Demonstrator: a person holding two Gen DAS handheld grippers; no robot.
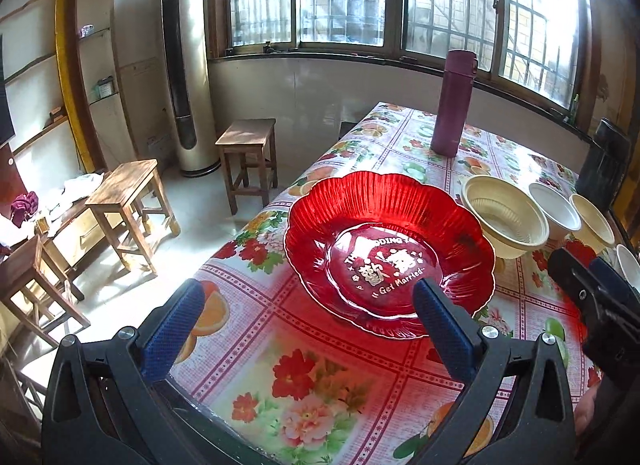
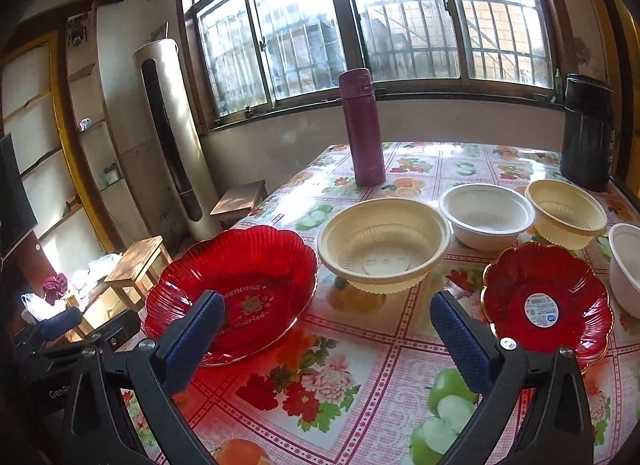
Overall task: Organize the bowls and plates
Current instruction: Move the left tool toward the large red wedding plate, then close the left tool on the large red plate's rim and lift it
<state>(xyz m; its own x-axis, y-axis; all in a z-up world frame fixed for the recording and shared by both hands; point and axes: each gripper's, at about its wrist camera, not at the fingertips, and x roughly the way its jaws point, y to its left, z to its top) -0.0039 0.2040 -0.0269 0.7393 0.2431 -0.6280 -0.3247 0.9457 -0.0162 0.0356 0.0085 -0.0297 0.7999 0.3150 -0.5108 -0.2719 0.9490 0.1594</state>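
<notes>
Both claws, left and right, hang released above the large red plate

Table: a table covered with a glossy pink-checked oilcloth printed with flowers and fruit.
Near left: a large scalloped red translucent plastic plate with gold lettering.
Beside it: a wide cream ribbed plastic bowl, just right of the plate.
Farther right: a white plastic bowl, then a smaller cream ribbed bowl.
Near right: a small scalloped red plate bearing a round label.
Right edge: a white bowl, partly cut off.
Far side: an upright purple flask; a dark cylindrical container at the far right corner.
</notes>
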